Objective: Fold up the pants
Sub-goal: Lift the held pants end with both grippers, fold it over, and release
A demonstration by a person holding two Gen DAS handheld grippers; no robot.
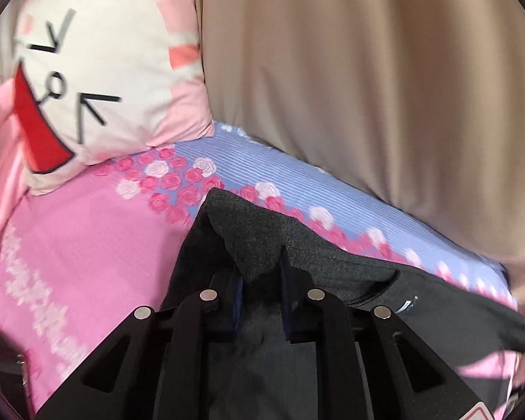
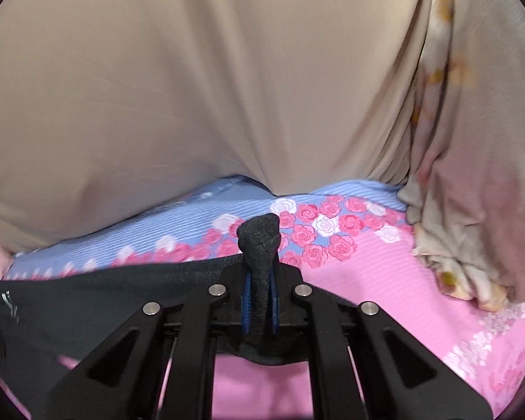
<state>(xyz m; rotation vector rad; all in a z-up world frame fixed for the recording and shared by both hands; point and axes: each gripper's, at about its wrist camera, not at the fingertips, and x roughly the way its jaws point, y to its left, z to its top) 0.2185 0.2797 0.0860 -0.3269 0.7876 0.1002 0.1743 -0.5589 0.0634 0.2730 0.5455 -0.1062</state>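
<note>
Dark grey pants [image 1: 420,301] lie on a bed with a pink and blue rose-print sheet [image 1: 87,245]. My left gripper [image 1: 260,273] is shut on a bunched fold of the pants, which pokes up between its fingers. The fabric stretches away to the right. In the right wrist view my right gripper [image 2: 260,280] is shut on another bunched corner of the pants [image 2: 87,301], which sticks up past the fingertips. From there the fabric runs left across the sheet [image 2: 367,280]. The pants hang taut between the two grippers, slightly lifted.
A beige curtain [image 1: 367,87] hangs along the far edge of the bed and also fills the top of the right wrist view [image 2: 210,87]. A white and pink cartoon-face pillow [image 1: 98,77] lies at the far left. A crumpled pale floral blanket [image 2: 472,227] sits at the right.
</note>
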